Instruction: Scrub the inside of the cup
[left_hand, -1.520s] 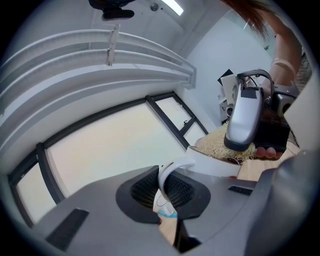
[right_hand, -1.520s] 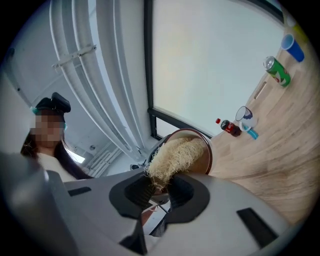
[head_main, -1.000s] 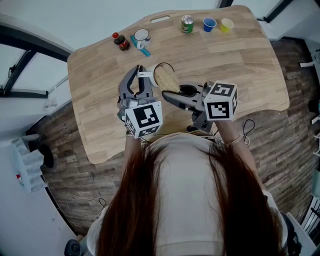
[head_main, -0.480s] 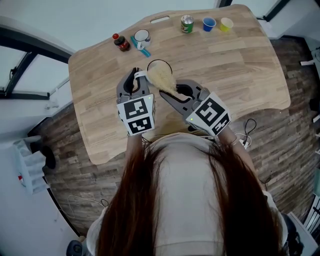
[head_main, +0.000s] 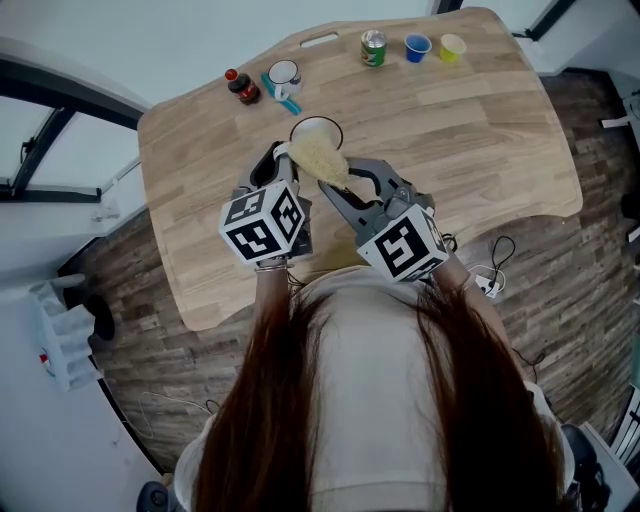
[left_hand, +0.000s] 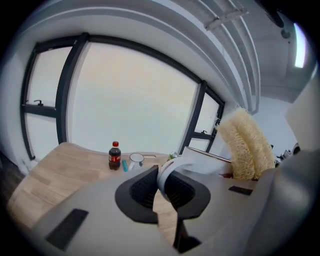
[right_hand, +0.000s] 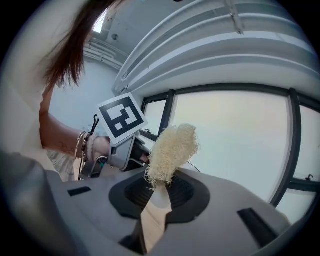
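L gripper clamped on white handled cup; R gripper grips wooden-handled tan loofah scrubber at the rim. Scrubbing step, I reckon. Next: push the loofah inside & twist.

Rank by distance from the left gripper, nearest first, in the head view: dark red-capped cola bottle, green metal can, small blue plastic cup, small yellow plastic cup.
1. Dark red-capped cola bottle, far left, closest to the left gripper.
2. Green metal can, centre.
3. Small blue plastic cup, right of the can.
4. Small yellow plastic cup, rightmost.
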